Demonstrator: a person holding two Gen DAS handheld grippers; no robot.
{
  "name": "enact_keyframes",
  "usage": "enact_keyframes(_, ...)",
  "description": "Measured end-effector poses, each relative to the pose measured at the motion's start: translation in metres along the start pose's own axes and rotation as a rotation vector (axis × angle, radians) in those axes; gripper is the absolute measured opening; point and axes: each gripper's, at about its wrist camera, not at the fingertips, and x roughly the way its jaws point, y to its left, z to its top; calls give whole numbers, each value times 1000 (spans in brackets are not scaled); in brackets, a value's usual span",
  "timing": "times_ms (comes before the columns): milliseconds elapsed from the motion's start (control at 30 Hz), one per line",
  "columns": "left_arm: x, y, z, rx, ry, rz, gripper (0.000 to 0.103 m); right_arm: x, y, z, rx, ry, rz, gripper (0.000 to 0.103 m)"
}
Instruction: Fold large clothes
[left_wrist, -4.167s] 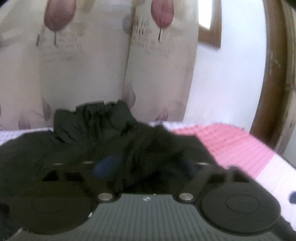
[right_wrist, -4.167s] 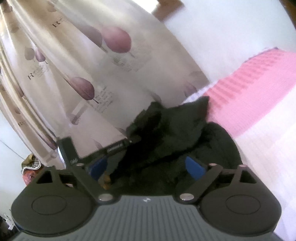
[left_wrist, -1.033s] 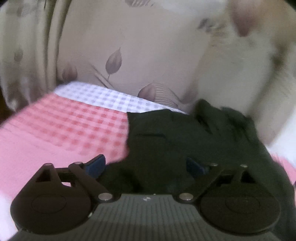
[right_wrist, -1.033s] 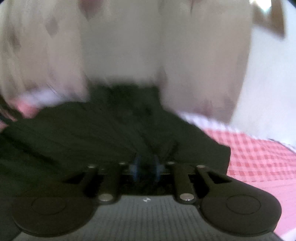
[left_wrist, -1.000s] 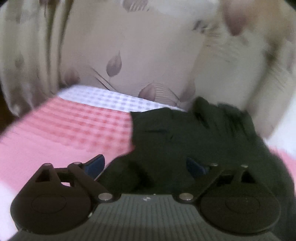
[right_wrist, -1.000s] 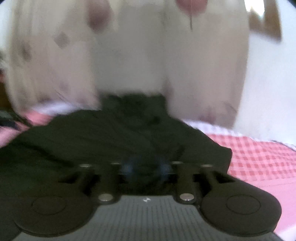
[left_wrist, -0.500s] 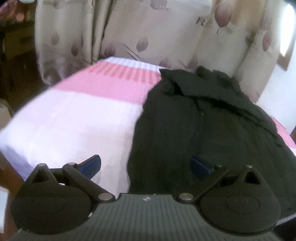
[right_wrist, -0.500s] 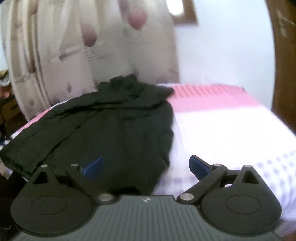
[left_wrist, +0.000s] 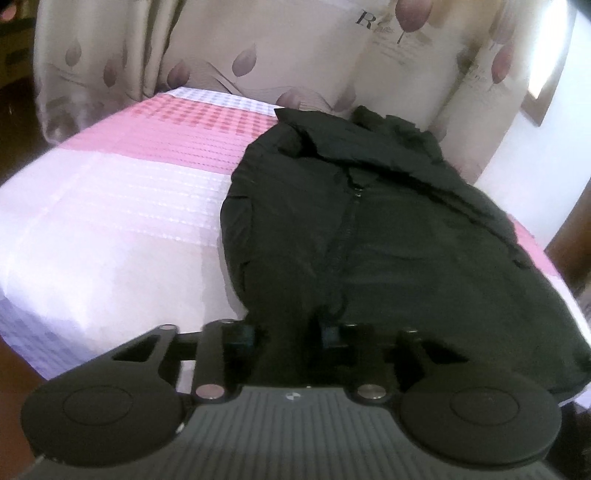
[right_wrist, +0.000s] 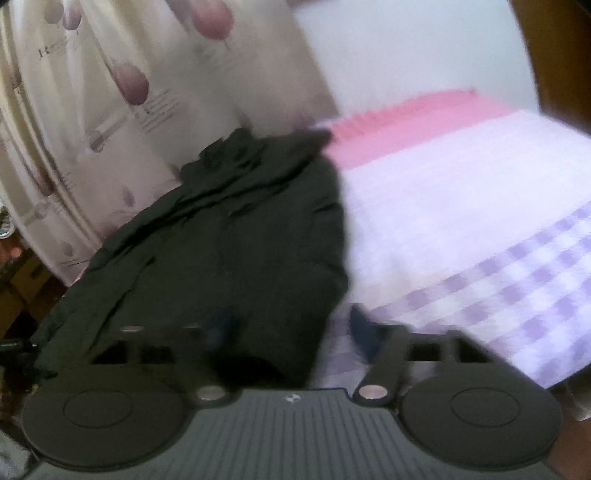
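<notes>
A black zip-up jacket lies spread lengthwise on the bed, collar toward the curtain and hem at the near edge. My left gripper is at the hem beside the zip, its jaws closing, and dark fabric fills the narrow gap between the pads. In the blurred right wrist view the jacket lies on the left. My right gripper straddles the hem's right corner with its jaws closing. Its right fingertip still stands off the cloth, over the cover.
The bed cover is banded pink, white and lavender check, and lies bare left of the jacket and to its right. A leaf-print curtain hangs behind the bed. Dark wood stands at the right, and boxes sit low at the left.
Both grippers drew back from the collar end to the near hem. Half a second ago both jaws stood wide; now the left has narrowed onto the hem and the right is partly narrowed.
</notes>
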Motion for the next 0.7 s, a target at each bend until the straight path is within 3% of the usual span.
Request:
enact_keyframes(133,-8,0,-6,12,-8,-27,20,-2,6,-3,1,3,7,20)
enact_keyframes(267,-10,4,-8,31,-6,-50,26,-7,-13,0,99,4,50,19)
enact_keyframes(300,-9,4,-7,41,-5,-45,33,-5,-14,1,94,13,54,19)
enact_keyframes(367,-6,4,-6,43,-2,-40,68,-2,-14,2,106,21,76,22)
enact_keyframes(400,-6,5,-7,38,-5,-44,75,-2,-16,2,127,19,92,23)
enact_keyframes(433,-4,5,-8,33,-1,-55,83,-1,-18,2,147,19,107,30)
enact_keyframes(467,-3,6,-9,27,2,-63,82,0,-18,2,160,24,111,41)
enact_keyframes(533,0,5,-10,24,4,-65,79,2,-17,0,172,17,133,46)
enact_keyframes(600,1,4,-11,32,5,-67,64,3,-11,-1,155,11,111,46)
enact_keyframes(667,-2,5,-10,30,-1,-63,27,3,-4,-1,124,11,90,44)
enact_keyframes(700,-3,9,-10,10,3,-88,22,4,-1,-1,109,14,77,37)
